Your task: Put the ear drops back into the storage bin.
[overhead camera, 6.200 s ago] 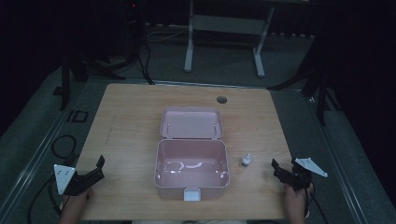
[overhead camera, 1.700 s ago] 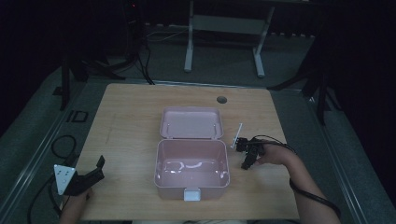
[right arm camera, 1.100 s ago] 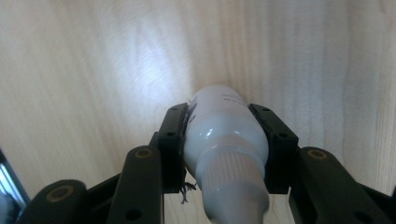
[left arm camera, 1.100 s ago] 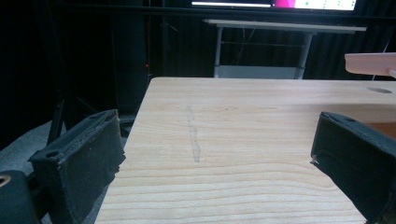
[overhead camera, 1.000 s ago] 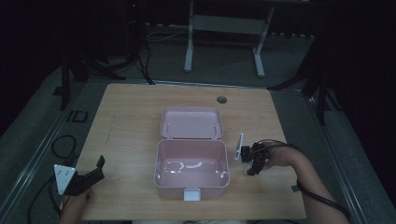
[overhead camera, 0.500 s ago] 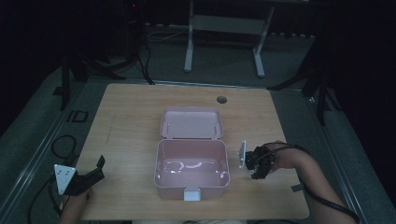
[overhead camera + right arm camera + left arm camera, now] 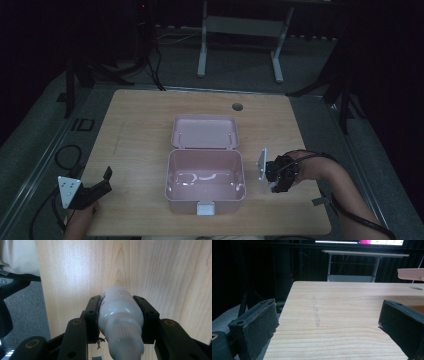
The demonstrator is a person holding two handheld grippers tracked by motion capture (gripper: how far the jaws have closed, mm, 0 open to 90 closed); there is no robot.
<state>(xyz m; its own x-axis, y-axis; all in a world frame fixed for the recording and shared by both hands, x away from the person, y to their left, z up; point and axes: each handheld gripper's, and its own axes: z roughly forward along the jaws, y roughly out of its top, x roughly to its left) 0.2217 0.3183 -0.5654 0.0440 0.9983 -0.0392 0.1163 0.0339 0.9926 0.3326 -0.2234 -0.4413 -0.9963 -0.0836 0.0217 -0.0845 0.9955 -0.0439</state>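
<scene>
1. High view: wooden table seen from above, with a pink plastic box at its centre, the hinged lid lying open and flat behind it. The box looks empty, likely ready to receive something. The right gripper sits just beside the box's right wall, the person's forearm reaching in from the lower right. The left gripper rests near the table's front left corner, well apart from the box, apparently idle.

2. Left gripper view: two black jaws stand wide apart with nothing between them, looking along bare wood. A pink edge of the lid shows at far right.

3. Right gripper view: the jaws are clamped on a small white plastic bottle, pressing its body from both sides. Its ribbed cap end points toward the camera. The wood grain lies behind it; whether the bottle touches the table I cannot tell. The side grip probably keeps it steady for carrying toward the box.
</scene>
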